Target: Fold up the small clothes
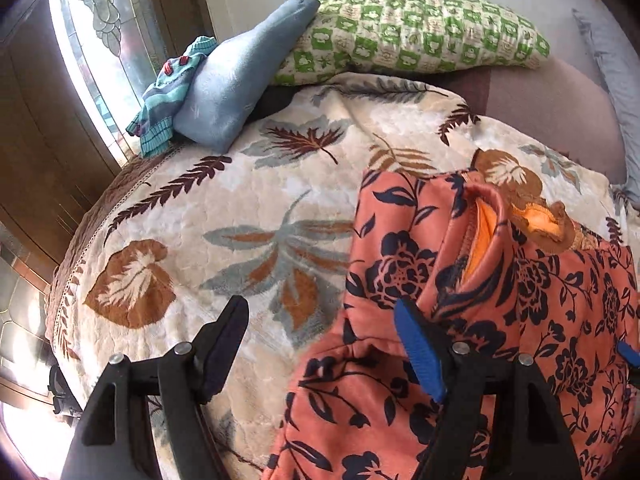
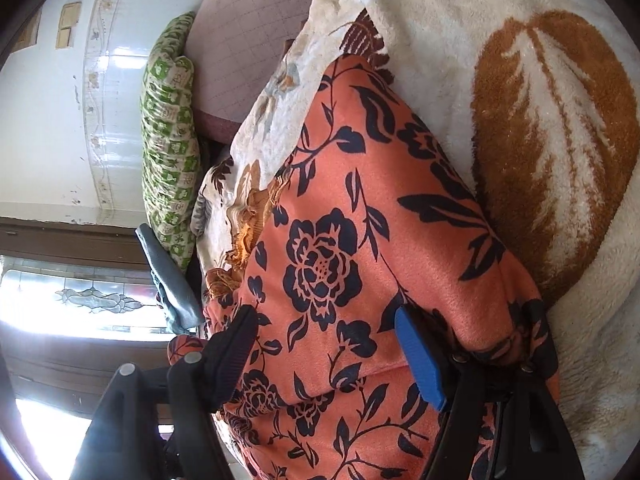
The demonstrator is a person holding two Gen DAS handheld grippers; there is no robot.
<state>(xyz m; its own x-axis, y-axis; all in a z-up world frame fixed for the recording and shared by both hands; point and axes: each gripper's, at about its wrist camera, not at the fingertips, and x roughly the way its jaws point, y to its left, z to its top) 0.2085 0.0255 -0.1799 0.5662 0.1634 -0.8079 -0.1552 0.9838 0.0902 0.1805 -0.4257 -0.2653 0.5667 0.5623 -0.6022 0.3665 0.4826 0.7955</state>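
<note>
- Left gripper (image 1: 320,344) hangs over the bed, jaws spread wide — the dark finger sits above bare blanket (image 1: 192,216), the blue-padded one above the edge of the garment (image 1: 500,320).
- Nothing is pinched between the left pads; cloth lies under and beside the blue one only.
- The garment, orange with a dark flower print, lies on the blanket at the lower right of the left view, its orange lining showing at a curled opening near the top.
- A sliver of blue at the right edge of that view looks like a pad of the other gripper, resting over the same cloth.
- Right gripper (image 2: 324,356) is spread too, with the garment (image 2: 360,220) filling the gap between its fingers — whether the pads press on the cloth I cannot tell.
- In the right view the garment bulges up as a thick fold, touching the leaf-patterned blanket (image 2: 560,160) beside it.
- At the far end of the bed: a green-checked pillow (image 1: 420,32), a pale blue cushion (image 1: 240,80) leaning against it, and a small striped knit (image 1: 168,96) by the window (image 1: 92,40).
</note>
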